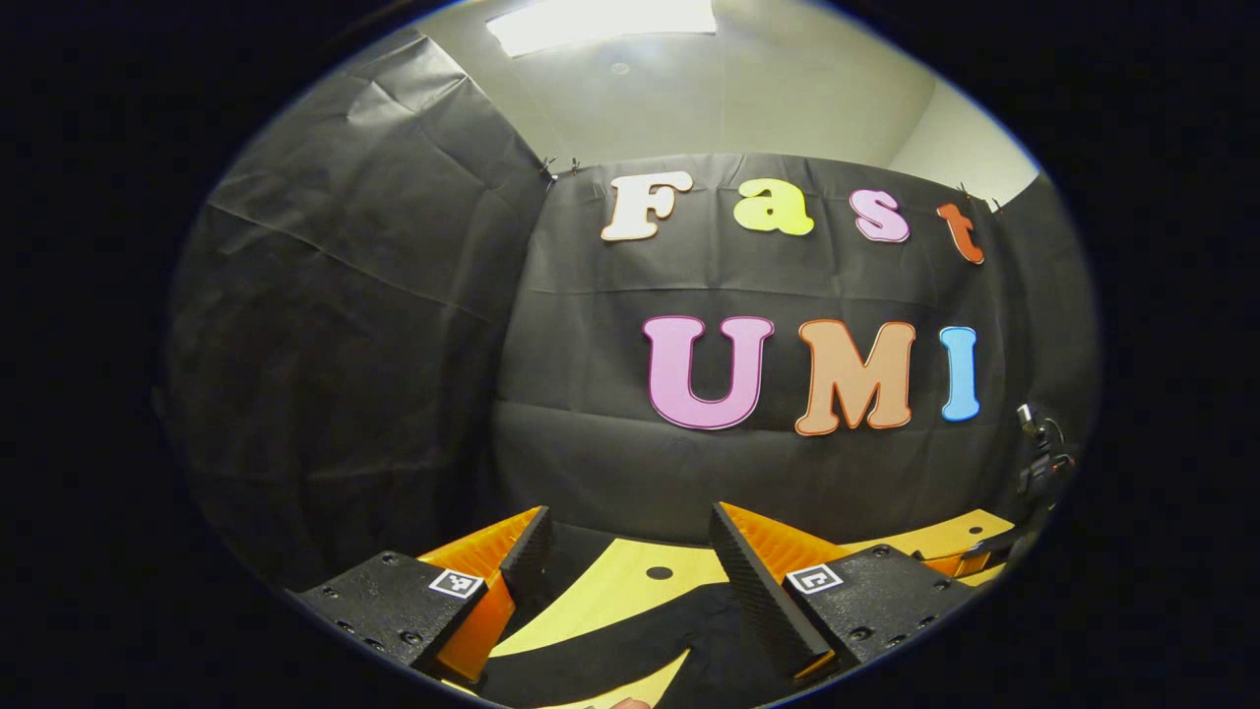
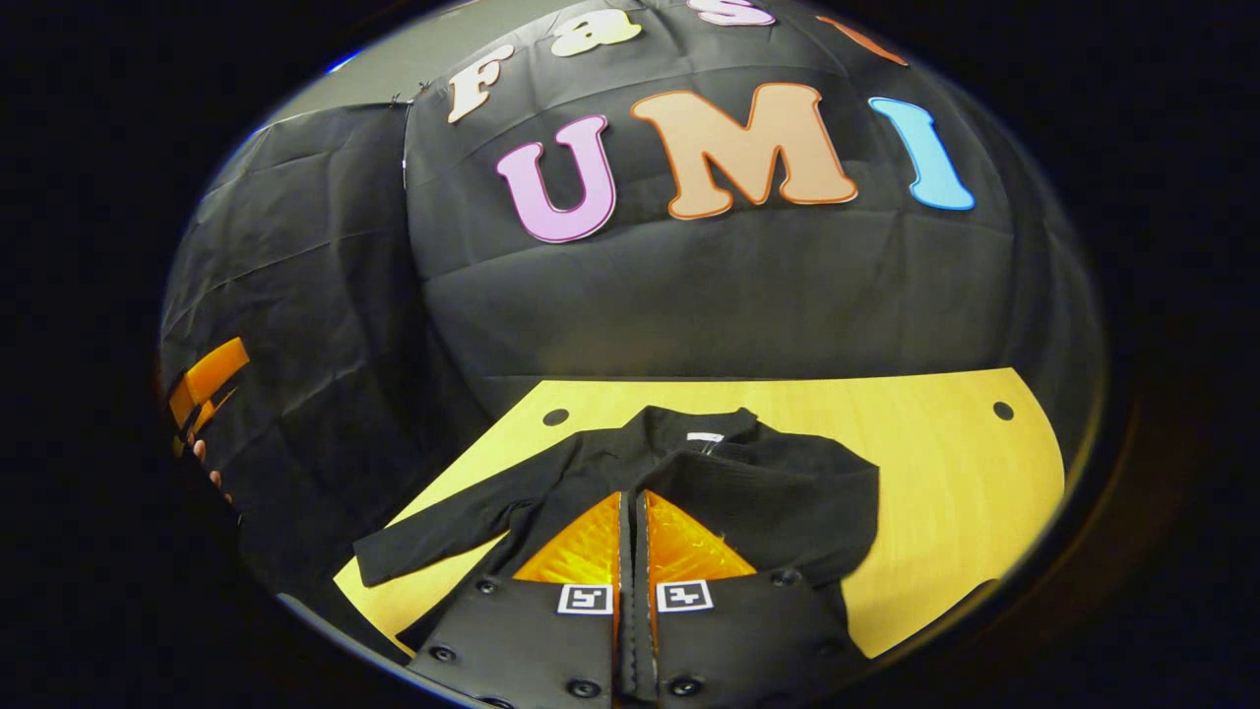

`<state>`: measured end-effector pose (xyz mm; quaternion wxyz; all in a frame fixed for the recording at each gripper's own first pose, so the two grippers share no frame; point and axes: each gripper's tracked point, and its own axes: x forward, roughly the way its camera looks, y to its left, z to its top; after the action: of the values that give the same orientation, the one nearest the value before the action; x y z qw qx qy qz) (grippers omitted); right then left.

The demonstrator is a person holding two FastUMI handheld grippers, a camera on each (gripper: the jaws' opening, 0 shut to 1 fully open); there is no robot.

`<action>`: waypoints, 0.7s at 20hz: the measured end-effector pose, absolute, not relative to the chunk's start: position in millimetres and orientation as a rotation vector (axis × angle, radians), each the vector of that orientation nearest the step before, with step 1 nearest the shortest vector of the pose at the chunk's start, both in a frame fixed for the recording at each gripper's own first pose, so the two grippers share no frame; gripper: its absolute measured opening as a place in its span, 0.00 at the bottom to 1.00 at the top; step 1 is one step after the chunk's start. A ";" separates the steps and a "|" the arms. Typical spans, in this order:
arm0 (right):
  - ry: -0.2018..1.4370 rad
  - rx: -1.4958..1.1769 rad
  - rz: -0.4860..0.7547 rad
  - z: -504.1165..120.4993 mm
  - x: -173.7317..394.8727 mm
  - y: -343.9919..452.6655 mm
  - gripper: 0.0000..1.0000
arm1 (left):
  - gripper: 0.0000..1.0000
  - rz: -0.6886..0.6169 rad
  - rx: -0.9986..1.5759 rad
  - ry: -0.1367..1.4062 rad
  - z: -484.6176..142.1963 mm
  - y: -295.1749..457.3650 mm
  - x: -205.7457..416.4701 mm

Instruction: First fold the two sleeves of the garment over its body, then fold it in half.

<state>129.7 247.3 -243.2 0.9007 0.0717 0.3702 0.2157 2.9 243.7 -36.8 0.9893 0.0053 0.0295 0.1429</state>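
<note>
One sleeve [image 2: 787,483] lies folded over the garment [image 2: 689,473]; the other sleeve [image 2: 443,537] remains outstretched, left gripper [image 1: 630,571] spread wide, right gripper [image 2: 630,551] closed empty.

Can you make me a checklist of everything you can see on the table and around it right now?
Surface: yellow wooden table with small round holes.
Job's things: black garment lying flat; one sleeve stretched out to the side, the other sleeve already folded over the body.
Clutter: nothing seen.
Grippers: left gripper open, held above the table; right gripper shut, over the garment.
Cables: nothing seen.
Surroundings: black cloth wall; ceiling light.
</note>
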 end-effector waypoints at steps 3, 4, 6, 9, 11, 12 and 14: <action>0.790 0.109 0.449 -266.3 143.7 284.8 0.02 | 0.99 0.290 0.011 0.077 -46.1 263.3 2.7; 0.805 0.101 0.449 -274.4 145.8 294.8 0.02 | 0.95 0.291 0.010 0.085 -49.8 269.1 2.0; 0.838 0.091 0.451 -293.6 152.9 316.2 0.02 | 0.92 0.297 0.000 0.097 -56.5 281.9 1.8; 0.888 0.074 0.457 -320.0 160.3 346.8 0.02 | 0.99 0.314 -0.010 0.119 -65.5 300.8 0.3; 0.901 0.073 0.468 -327.3 165.8 368.0 0.02 | 0.99 0.326 -0.002 0.129 -67.9 311.0 -1.1; 0.902 0.091 0.487 -325.1 166.5 382.0 0.02 | 0.99 0.331 0.001 0.132 -69.9 315.5 -2.1; 0.826 0.205 0.577 -304.1 170.3 417.3 0.03 | 0.99 0.338 0.004 0.136 -70.7 322.5 -3.0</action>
<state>170.3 417.3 -304.1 0.8707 0.0982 0.3952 0.2758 -3.0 322.5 -70.7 0.9835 0.0020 0.0679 0.1680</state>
